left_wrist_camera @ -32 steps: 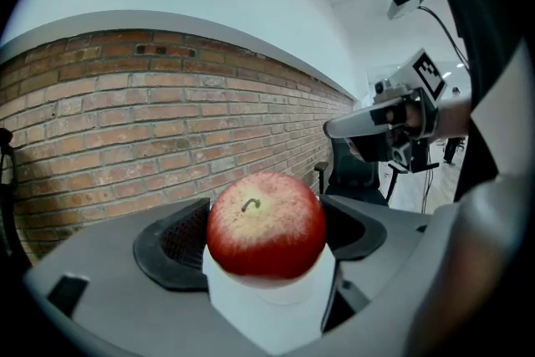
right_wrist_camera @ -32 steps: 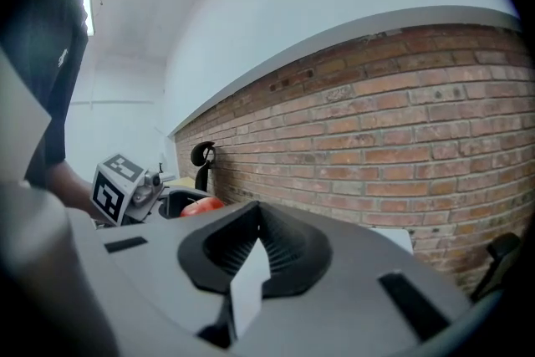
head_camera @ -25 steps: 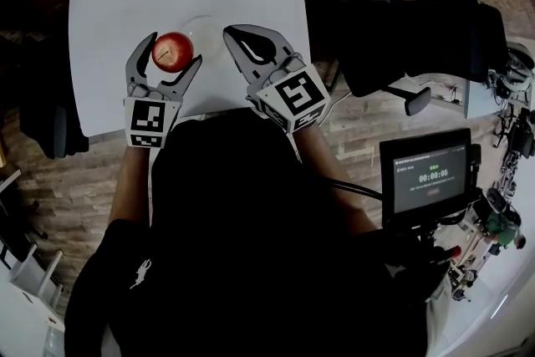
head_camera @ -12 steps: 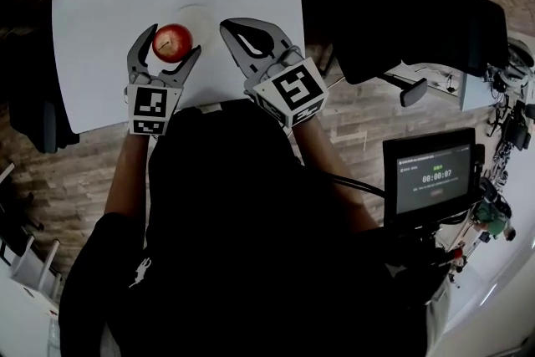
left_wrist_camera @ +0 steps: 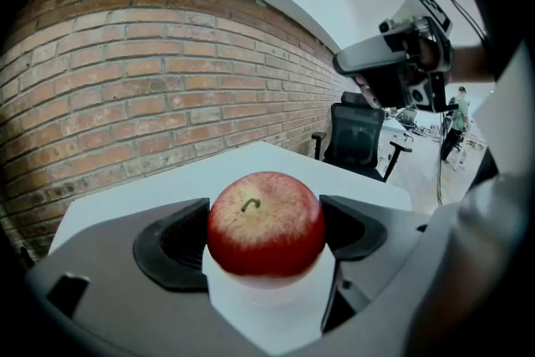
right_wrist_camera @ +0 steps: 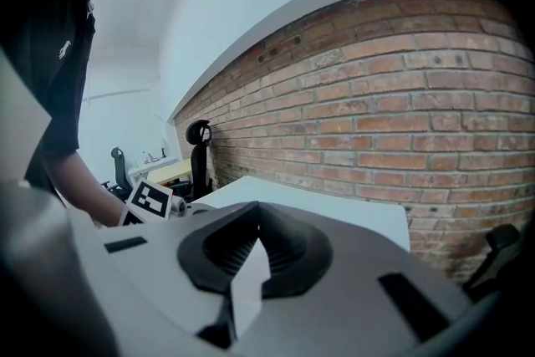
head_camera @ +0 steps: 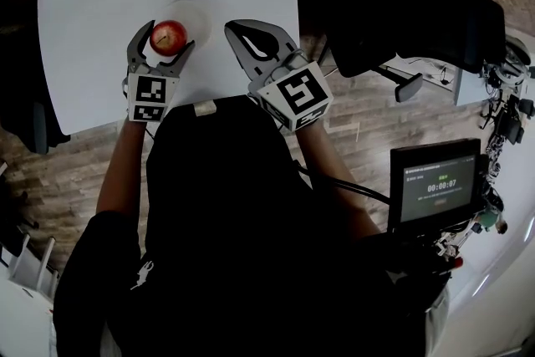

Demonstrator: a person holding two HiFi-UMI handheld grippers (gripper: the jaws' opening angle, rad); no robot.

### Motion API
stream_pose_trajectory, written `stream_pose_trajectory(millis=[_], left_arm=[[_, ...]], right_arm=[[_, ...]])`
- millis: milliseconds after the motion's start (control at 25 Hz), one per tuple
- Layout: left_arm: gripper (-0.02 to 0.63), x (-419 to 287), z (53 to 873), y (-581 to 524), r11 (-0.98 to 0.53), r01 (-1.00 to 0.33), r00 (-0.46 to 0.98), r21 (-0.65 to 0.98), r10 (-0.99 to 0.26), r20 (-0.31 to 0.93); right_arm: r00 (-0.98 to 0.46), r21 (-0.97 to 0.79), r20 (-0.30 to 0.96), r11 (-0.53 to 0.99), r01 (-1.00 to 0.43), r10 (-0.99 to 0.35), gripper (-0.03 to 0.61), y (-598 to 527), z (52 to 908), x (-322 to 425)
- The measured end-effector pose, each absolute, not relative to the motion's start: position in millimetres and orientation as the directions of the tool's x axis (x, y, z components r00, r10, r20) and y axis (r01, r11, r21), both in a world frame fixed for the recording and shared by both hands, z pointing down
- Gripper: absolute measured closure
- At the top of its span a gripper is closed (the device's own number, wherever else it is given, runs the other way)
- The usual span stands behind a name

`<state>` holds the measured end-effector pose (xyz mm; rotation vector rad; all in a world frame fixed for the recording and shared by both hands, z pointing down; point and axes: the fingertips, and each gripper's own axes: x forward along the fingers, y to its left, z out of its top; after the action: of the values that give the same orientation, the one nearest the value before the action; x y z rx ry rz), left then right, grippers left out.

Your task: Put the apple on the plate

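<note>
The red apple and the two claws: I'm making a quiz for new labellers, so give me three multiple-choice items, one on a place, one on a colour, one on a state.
1. Where is the round red apple?
A. between the jaws of the left claw
B. between the jaws of the right claw
C. inside a bowl

2. What colour is the flat table top?
A. black
B. white
C. green

3. How is the right claw?
A. shut on the apple
B. wide open
C. shut and empty

Key:
1 A: the left gripper view shows both jaws pressed against the apple's sides.
2 B: the head view shows a plain white surface.
3 C: the right gripper view shows its jaw tips meeting with nothing between them.
</note>
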<state>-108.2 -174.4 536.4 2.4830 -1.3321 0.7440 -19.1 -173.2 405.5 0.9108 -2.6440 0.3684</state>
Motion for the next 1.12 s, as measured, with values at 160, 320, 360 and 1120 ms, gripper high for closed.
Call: stream_pose_trajectory(millis=[160,320,360,1120], left_arm=[[0.199,-103.4,546.9,-179.9,-0.572,-0.817,0.445,-0.079,-0.71,0.546],[0.199,-92.8,575.7,-181.0,-0.595,-0.799,0.465,-0.083,-0.7,0.541],[0.199,-91.8,582.7,-181.7,-0.595,-0.799,0.459,-0.089,-0.698,0.549],[0.198,-97.0,618.0,-190.7,-0.558,-0.818,0.406,-0.136,-0.73,0.55]], right_arm=[[-0.736,-0.134,0.393,0.758,-0.639,-0.551,0.575,-171.2,410.0,-13.7],[-0.727,-0.128,0.412,0.755,-0.643,-0.549,0.575,-168.1,415.2,-8.6],[-0.724,-0.126,0.416,0.754,-0.645,-0.55,0.575,-167.8,416.0,-6.4],[-0.734,-0.133,0.458,0.778,-0.614,-0.501,0.575,-155.5,431.5,-18.9]])
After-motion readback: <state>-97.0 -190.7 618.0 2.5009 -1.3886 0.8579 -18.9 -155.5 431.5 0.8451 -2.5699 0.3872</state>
